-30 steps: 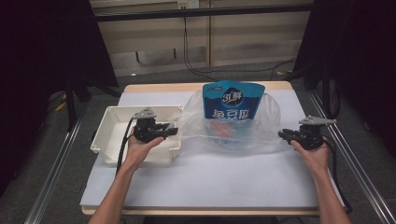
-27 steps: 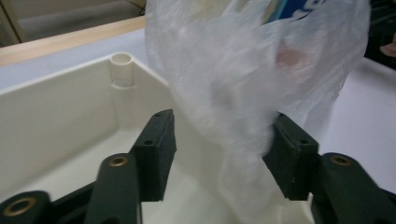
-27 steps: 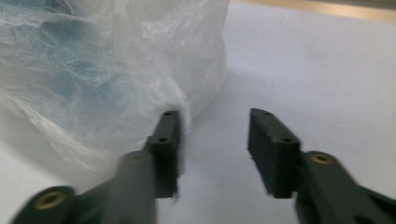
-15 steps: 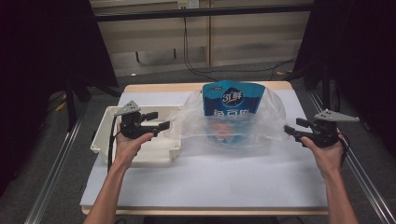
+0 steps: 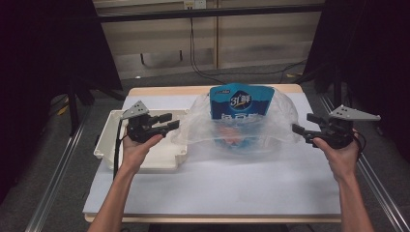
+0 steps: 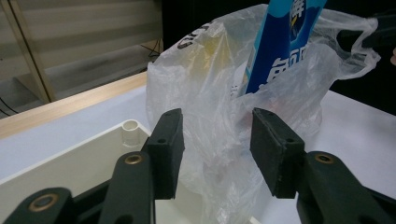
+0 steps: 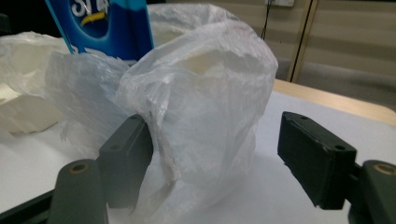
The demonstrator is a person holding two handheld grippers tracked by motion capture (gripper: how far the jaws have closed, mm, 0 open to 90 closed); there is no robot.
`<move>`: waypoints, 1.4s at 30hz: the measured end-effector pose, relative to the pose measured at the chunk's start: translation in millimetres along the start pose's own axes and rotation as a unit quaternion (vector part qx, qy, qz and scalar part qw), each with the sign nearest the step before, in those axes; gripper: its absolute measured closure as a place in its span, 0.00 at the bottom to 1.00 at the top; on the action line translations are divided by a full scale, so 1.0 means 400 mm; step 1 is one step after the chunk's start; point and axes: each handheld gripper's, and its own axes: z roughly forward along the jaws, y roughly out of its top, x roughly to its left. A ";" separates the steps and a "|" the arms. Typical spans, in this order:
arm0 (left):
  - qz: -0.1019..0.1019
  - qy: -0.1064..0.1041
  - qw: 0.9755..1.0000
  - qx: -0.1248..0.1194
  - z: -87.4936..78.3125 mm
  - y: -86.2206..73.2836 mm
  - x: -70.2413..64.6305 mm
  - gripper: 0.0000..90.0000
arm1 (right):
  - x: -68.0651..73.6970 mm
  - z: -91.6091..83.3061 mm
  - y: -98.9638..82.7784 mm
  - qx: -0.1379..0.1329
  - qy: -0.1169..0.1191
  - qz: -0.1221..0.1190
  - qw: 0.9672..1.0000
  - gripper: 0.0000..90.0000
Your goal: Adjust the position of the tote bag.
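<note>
Covering most of the worktop point(image 5: 217, 183) is a white sheet, with a bare wooden edge at the far side. Next in size, a clear plastic bag point(image 5: 237, 128) stands crumpled near the middle, toward the back, just right of a white plastic tray point(image 5: 109, 145). Out of the bag's open top rises a blue pouch point(image 5: 241, 101), upright; its white print reads "31" followed by Chinese characters, with a second line of large white characters lower down that I cannot read through the film. Something orange-pink shows blurred at the bag's bottom.

At the bag's left, above the tray, the left gripper point(image 5: 170, 122) has just been closing its jaws; they stand partly apart, film lying in the gap, pads not pressing it. At the bag's right edge the right gripper point(image 5: 303, 124) has just been opening; its jaws stand wide, one pad against a fold of film, the other clear of it.
</note>
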 end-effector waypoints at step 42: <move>0.054 -0.055 0.984 0.158 0.299 0.095 -0.027 0.90 | 0.006 0.280 0.099 0.134 0.059 -0.055 0.988 1.00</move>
